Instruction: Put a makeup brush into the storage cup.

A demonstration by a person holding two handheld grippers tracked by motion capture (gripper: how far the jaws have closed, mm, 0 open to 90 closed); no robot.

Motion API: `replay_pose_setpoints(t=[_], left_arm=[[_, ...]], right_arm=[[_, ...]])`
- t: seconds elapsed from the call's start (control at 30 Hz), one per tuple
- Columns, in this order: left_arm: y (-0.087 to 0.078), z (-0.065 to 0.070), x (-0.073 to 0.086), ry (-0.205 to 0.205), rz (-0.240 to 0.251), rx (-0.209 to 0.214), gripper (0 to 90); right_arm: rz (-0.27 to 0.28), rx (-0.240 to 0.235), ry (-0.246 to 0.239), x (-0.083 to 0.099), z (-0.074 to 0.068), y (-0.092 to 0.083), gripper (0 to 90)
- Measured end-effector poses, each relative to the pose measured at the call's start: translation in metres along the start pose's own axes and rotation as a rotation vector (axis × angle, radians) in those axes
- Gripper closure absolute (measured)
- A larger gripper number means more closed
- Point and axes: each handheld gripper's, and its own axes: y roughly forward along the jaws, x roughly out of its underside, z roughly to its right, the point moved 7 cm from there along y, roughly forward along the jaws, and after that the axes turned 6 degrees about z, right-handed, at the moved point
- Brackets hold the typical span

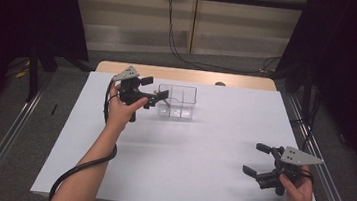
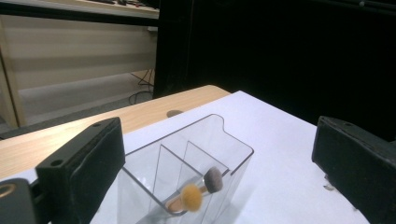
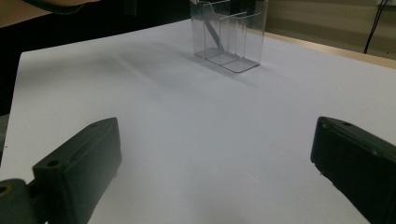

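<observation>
A clear plastic organizer (image 1: 177, 102) with several compartments stands on the white tabletop at the back middle. In the left gripper view the organizer (image 2: 187, 158) holds two slanted brushes, one with an orange tip (image 2: 191, 197) and one with a grey tip (image 2: 214, 179). My left gripper (image 1: 155, 90) hovers just left of it, tilted toward its top, jaws wide apart and empty (image 2: 219, 140). My right gripper (image 1: 256, 159) rests low at the front right, far from the organizer (image 3: 229, 32), open with only bare table between its jaws (image 3: 215, 154).
The white tabletop (image 1: 185, 156) lies on a wooden table whose edge (image 1: 184, 75) shows behind it. A small dark spot (image 1: 220, 84) sits on that wood. Black curtains hang at both sides, and cables (image 1: 181, 50) trail on the floor beyond.
</observation>
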Motion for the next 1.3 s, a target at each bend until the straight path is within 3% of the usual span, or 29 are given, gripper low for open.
replay_pose_setpoints(t=[0.67, 1.3], left_arm=[[-0.018, 0.003, 0.008, 0.008, 0.009, 0.014, 0.1], [-0.050, 0.006, 0.016, 0.027, 0.000, 0.016, 0.1]], right_arm=[[0.002, 0.011, -0.001, 0.000, -0.002, -0.004, 1.5], [-0.003, -0.004, -0.005, 0.000, -0.004, 0.002, 1.5]])
